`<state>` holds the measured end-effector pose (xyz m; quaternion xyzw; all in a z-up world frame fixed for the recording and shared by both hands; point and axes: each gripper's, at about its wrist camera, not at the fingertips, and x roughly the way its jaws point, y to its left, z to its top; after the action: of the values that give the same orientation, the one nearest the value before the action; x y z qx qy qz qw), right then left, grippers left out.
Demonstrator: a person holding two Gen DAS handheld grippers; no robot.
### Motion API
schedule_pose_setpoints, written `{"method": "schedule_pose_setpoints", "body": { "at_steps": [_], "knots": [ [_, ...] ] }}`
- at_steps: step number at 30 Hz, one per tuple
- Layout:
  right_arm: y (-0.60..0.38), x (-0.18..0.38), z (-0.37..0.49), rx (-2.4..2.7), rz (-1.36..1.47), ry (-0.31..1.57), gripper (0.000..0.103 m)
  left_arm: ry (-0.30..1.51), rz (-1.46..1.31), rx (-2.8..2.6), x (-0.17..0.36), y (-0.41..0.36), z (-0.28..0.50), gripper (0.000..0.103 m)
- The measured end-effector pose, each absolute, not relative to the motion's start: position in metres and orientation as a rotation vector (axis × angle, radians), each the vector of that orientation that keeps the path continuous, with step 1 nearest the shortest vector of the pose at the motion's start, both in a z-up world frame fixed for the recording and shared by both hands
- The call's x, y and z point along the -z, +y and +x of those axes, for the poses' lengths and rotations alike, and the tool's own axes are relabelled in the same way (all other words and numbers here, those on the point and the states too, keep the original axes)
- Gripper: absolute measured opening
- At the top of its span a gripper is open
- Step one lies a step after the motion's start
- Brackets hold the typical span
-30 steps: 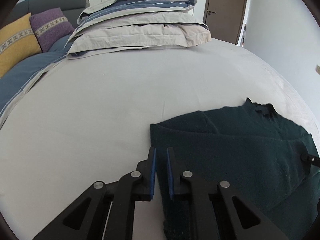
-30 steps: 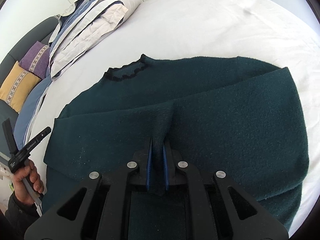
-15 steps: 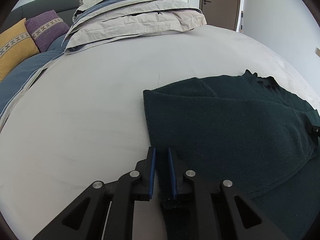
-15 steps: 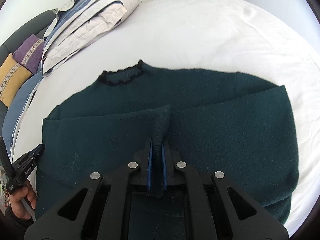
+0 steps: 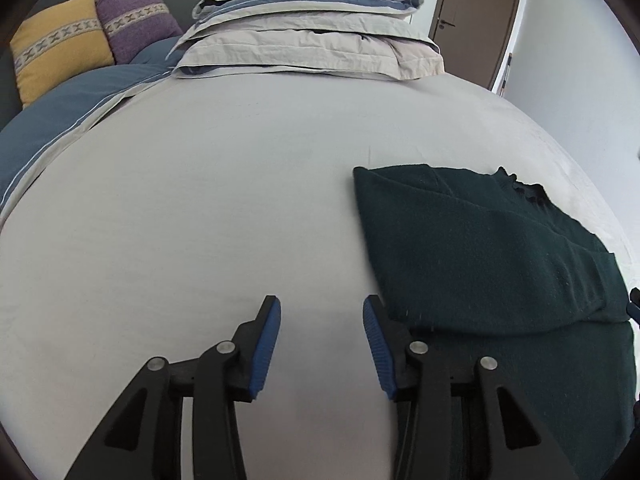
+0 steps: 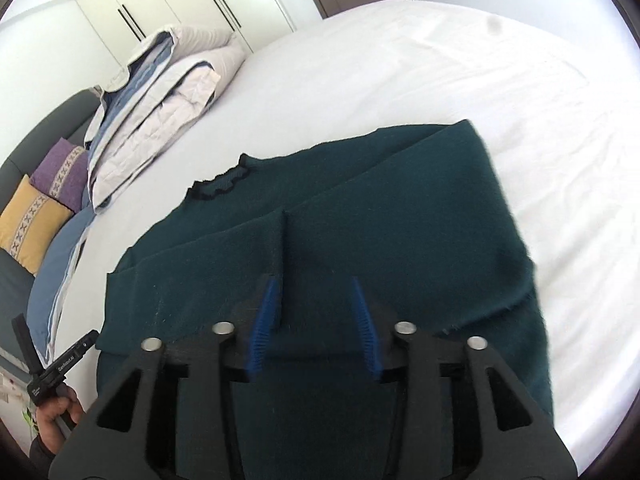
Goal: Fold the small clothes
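Note:
A dark green knitted sweater (image 5: 480,248) lies flat on the bed, its sleeves folded in over the body; it also shows in the right wrist view (image 6: 380,232), with a black-trimmed neckline (image 6: 220,186) at the far side. My left gripper (image 5: 322,312) is open and empty over the bare sheet, just left of the sweater's left edge. My right gripper (image 6: 316,292) is open and empty just above the sweater's middle, next to a folded sleeve end (image 6: 280,240).
A stack of folded grey and blue bedding (image 5: 312,36) lies at the head of the bed. Yellow (image 5: 60,44) and purple (image 5: 136,16) cushions sit on a grey sofa at the far left. A brown door (image 5: 476,16) stands behind.
Both grippers have opened and let go of the sweater. The left gripper has moved left, off the sweater's edge. The fabric has dropped flat.

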<state>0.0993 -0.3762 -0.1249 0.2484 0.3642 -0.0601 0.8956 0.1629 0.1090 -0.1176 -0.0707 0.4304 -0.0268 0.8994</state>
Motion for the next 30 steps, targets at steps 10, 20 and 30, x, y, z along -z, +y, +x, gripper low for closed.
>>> {"method": "schedule_pose_setpoints", "body": {
  "at_steps": [10, 20, 30],
  "knots": [
    [-0.373, 0.115, -0.053, 0.078, 0.538, 0.757, 0.053, 1.012, -0.246, 0.242, 0.125, 0.120, 0.031, 0.067],
    [-0.378, 0.134, -0.143, 0.071, 0.542, 0.819, 0.053, 1.106, -0.318, 0.391, 0.131, 0.115, -0.026, 0.071],
    [-0.413, 0.142, -0.181, 0.065, 0.626, 0.823, 0.053, 1.218, -0.403, 0.509, 0.155, 0.118, -0.050, 0.053]
  ]
}}
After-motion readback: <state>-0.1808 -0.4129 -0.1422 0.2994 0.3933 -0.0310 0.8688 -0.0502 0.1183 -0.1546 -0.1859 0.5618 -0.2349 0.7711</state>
